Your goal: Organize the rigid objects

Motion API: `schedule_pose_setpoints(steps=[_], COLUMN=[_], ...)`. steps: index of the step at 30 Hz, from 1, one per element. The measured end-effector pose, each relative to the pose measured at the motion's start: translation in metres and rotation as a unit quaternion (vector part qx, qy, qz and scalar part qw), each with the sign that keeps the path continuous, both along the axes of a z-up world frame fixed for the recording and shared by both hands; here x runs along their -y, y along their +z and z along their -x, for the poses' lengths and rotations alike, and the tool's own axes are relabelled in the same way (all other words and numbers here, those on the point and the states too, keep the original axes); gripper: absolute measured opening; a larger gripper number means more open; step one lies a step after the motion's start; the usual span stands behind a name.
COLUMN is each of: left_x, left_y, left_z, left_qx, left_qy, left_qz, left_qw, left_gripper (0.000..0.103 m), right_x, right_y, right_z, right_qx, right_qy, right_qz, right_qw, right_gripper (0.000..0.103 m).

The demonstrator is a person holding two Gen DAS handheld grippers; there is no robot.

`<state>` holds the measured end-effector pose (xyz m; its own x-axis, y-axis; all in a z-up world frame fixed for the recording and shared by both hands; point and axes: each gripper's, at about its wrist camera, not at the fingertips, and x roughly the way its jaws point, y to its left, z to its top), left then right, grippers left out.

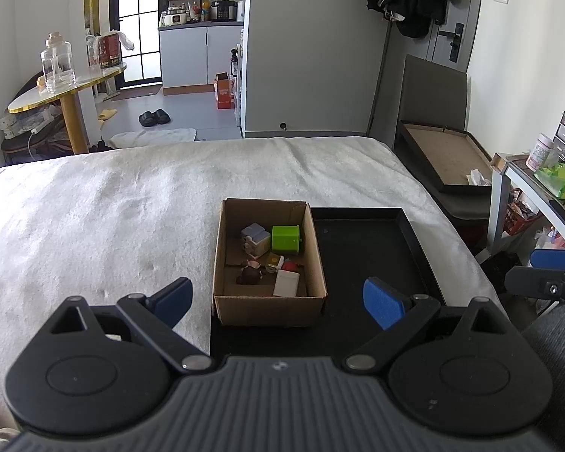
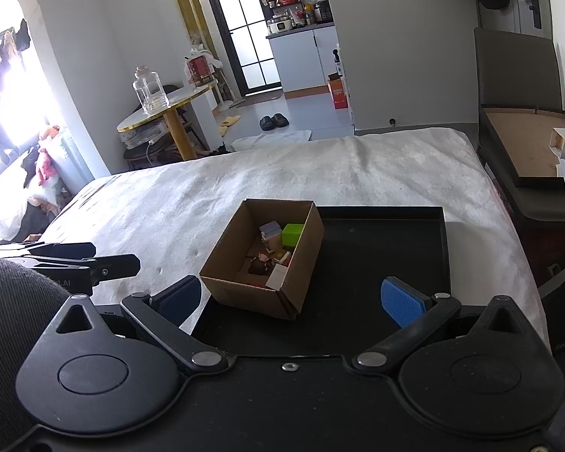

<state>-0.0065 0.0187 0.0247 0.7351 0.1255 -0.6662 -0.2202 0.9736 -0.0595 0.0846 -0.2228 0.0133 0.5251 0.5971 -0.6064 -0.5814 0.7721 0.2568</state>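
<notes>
An open cardboard box (image 1: 269,303) (image 2: 245,290) stands on the left part of a black tray (image 1: 369,241) (image 2: 380,241) on a bed. Inside lie several small items: a green cube (image 1: 285,239) (image 2: 292,234), a white block (image 1: 286,283) (image 2: 276,277), a grey-beige block (image 1: 255,239) and a dark brown figure (image 1: 249,274) (image 2: 258,265). My left gripper (image 1: 278,301) hovers just before the box, open, nothing between its blue pads. My right gripper (image 2: 293,299) is also open and empty, near the box's front right corner.
The bed wears a white fuzzy cover (image 1: 132,203) (image 2: 358,173). A dark chair with a shallow brown-lined tray (image 1: 448,154) (image 2: 523,150) stands right of the bed. A shelf with clutter (image 1: 546,173) is at far right. A round table with a glass jar (image 1: 56,64) (image 2: 149,88) stands left.
</notes>
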Motion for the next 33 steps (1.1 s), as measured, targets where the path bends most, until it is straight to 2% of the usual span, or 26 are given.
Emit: schedule_pose_setpoints(steps=[33], left_x=[0.0009], left_y=[-0.0021], left_z=[-0.0032], left_qx=[-0.009], left_qy=[-0.001], left_qz=[0.004], left_qw=[1.0000], left_gripper=[0.097], right_x=[-0.0037], right_y=[-0.0017], right_z=[0.0057], right_qx=[0.002], right_qy=[-0.008], right_qz=[0.009], right_qw=[1.000], right_gripper=[0.103])
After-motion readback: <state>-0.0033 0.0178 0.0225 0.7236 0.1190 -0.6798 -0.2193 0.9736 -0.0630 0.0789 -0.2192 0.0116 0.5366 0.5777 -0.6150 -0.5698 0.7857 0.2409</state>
